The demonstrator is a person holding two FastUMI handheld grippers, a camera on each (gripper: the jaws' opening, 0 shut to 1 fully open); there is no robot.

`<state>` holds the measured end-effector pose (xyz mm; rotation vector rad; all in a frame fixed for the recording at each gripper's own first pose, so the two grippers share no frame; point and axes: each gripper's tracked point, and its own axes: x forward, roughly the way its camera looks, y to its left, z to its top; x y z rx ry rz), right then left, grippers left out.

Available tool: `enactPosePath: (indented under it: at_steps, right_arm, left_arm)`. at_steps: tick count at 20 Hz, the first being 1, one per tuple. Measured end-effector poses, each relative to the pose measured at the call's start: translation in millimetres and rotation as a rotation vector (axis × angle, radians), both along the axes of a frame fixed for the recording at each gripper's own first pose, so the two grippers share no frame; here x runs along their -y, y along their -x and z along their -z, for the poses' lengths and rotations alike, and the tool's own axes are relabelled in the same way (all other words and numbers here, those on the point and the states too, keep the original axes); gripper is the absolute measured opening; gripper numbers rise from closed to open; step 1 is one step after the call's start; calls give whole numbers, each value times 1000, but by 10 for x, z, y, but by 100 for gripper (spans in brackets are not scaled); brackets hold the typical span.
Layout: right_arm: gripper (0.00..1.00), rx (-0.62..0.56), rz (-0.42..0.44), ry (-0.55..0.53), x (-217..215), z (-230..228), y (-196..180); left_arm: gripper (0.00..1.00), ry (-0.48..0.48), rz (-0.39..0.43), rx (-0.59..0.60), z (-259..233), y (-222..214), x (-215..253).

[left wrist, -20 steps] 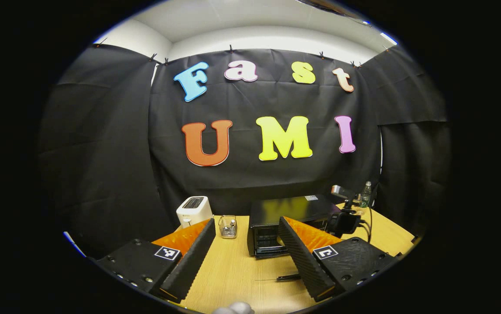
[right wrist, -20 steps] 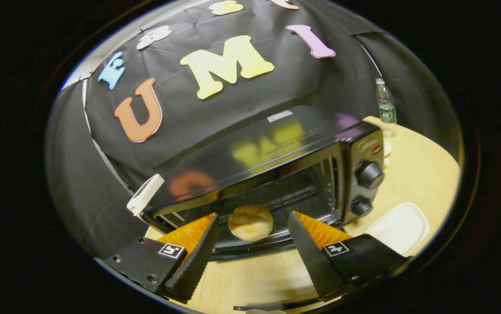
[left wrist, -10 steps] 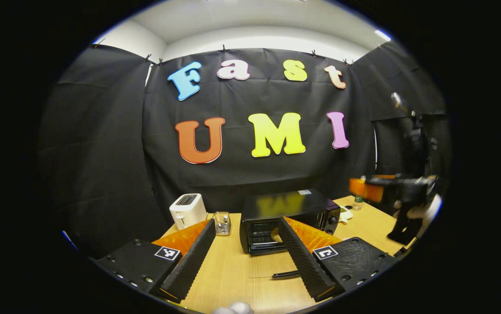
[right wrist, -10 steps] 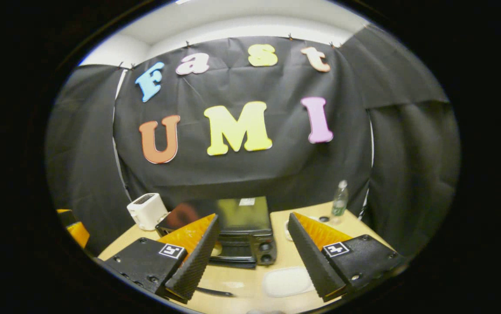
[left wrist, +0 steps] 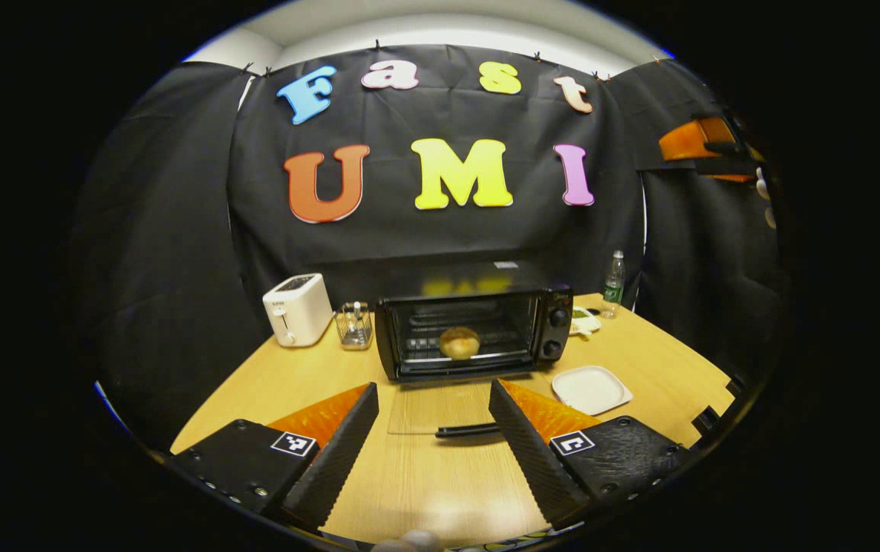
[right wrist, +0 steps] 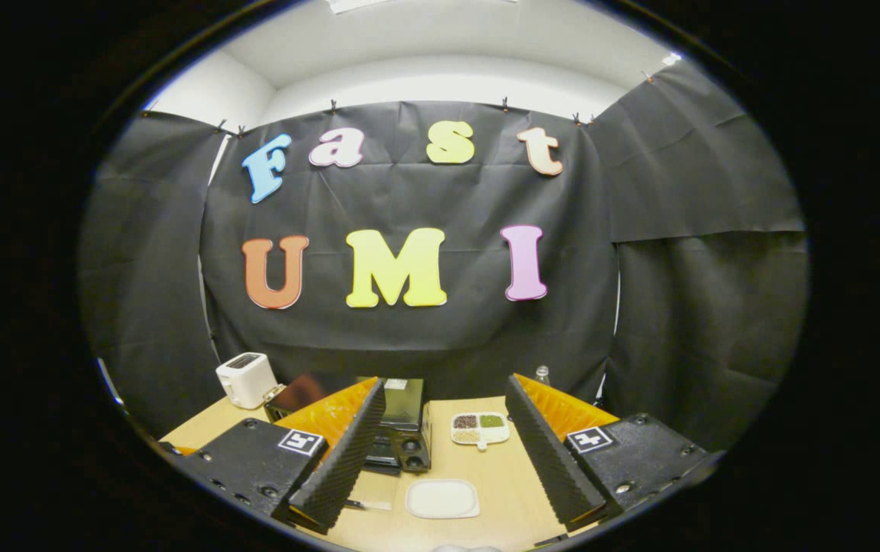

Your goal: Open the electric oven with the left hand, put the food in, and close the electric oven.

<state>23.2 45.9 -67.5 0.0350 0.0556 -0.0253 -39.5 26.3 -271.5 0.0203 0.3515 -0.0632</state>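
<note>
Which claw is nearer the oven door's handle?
Left. The left claw hangs open just in front of the handle of the lowered door; the right claw is raised high off to the right.

Right gripper view: electric oven (right wrist: 402,429) mostly hidden behind own left finger (right wrist: 336,452), door & inside unseen; bottle (right wrist: 541,374) at 1 o'clock, just the cap over the other finger. Left gripper view: right gripper (left wrist: 704,146) at 2 o'clock cut by edge, jaws can't tell
</note>
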Motion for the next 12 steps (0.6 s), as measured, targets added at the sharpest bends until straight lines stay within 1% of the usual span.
enactPosePath:
  at_steps: [1, 3, 4, 5, 6, 7, 8, 9, 10, 11, 12]
  right_arm:
    - [100, -6, -1, -4, 42, -3, 43]
    - [100, -16, 0, -6, 112, 8, 101]
    - [96, -20, -2, -8, 134, 11, 104]
    - [100, -31, -4, -11, 140, 25, 126]
    - [100, -36, -8, -17, 147, 38, 140]
    - [96, -38, -8, -18, 164, 46, 148]
    - [100, -39, -10, -16, 178, 49, 155]
    - [96, -42, -10, -14, 187, 55, 170]
    - [96, -46, -11, -12, 200, 59, 164]
    - [100, -49, -12, -11, 212, 65, 164]
    - [100, -52, -11, -7, 230, 65, 156]
  left_arm:
    - [95, -1, -2, -18, 120, 23, 36]
    - [95, 3, 0, -56, 319, 43, 129]
    - [95, -5, 4, -76, 439, 49, 171]
    - [95, -4, 7, -101, 565, 50, 224]
    - [96, 5, 10, -116, 592, -39, 362]
    - [96, 11, 15, -135, 709, -37, 427]
    - [95, 5, 13, -165, 846, -33, 463]
    - [95, 5, 20, -182, 963, -47, 513]
    - [96, 6, 26, -205, 1130, 17, 479]
    - [95, 4, 34, -218, 1194, -31, 521]
    - [95, 2, 44, -214, 1243, -82, 548]
